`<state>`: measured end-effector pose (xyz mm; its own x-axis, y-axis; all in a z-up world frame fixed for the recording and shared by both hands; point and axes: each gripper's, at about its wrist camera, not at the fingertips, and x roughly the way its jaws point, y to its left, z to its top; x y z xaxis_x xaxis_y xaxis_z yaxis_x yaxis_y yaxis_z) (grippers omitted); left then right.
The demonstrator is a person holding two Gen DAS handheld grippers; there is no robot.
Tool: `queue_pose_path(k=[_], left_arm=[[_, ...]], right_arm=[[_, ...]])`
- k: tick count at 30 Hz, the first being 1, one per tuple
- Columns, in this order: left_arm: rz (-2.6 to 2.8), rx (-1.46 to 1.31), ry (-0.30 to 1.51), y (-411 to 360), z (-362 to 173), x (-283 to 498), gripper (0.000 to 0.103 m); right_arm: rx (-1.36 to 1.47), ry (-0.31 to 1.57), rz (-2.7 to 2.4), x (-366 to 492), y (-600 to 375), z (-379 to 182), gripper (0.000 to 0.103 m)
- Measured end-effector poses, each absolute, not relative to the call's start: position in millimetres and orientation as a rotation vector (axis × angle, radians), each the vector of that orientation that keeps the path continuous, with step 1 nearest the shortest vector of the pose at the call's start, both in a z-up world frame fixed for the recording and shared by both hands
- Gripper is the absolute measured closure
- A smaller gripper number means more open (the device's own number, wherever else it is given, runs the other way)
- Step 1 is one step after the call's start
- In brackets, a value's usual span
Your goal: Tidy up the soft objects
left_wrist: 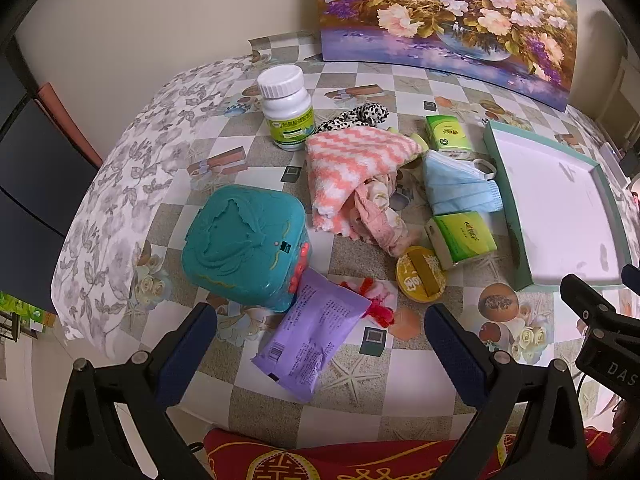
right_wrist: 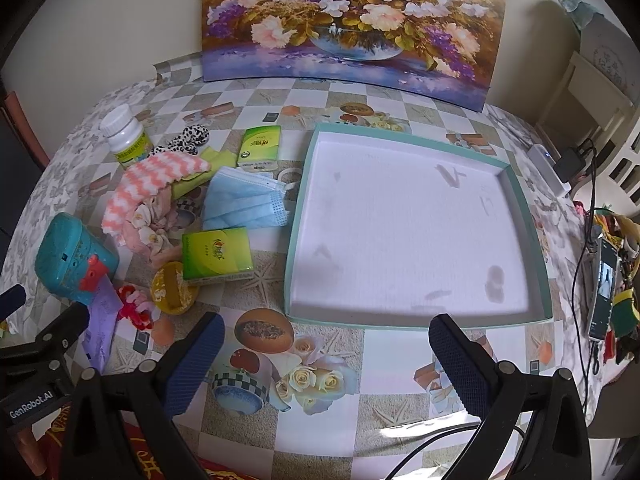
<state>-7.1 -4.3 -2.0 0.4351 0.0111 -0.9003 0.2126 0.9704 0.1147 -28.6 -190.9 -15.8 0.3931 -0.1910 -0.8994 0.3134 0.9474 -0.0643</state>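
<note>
A pink-and-white zigzag cloth [left_wrist: 352, 168] [right_wrist: 152, 184] lies on the table over a pale pink floral cloth [left_wrist: 380, 216] [right_wrist: 152, 224]. A blue face mask [left_wrist: 460, 184] [right_wrist: 244, 200] lies beside two green tissue packs [left_wrist: 464, 240] [left_wrist: 446, 134] [right_wrist: 216, 254] [right_wrist: 260, 148]. A spotted plush piece [left_wrist: 360, 116] [right_wrist: 188, 138] and a red-pink fuzzy toy [left_wrist: 376, 300] [right_wrist: 134, 304] lie nearby. A purple packet [left_wrist: 308, 340] lies in front of my left gripper [left_wrist: 320, 340], which is open and empty. My right gripper [right_wrist: 326, 352] is open and empty before the empty teal-rimmed tray [right_wrist: 412, 326] [left_wrist: 508, 208].
A teal plastic box [left_wrist: 244, 240] [right_wrist: 72, 260], a white pill bottle [left_wrist: 286, 108] [right_wrist: 124, 136] and a round yellow tin [left_wrist: 420, 276] [right_wrist: 172, 288] stand among the soft things. A flower painting [right_wrist: 352, 20] leans at the back. Cables and a phone [right_wrist: 604, 288] lie at the right edge.
</note>
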Motion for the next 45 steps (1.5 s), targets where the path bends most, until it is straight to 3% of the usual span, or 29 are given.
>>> queue_pose_path(k=[45], left_arm=[[-0.114, 0.241, 1.121, -2.7, -4.2, -10.6, 0.000]], right_arm=[[0.126, 1.118, -0.316, -29.0, -191.9, -16.6, 0.000]])
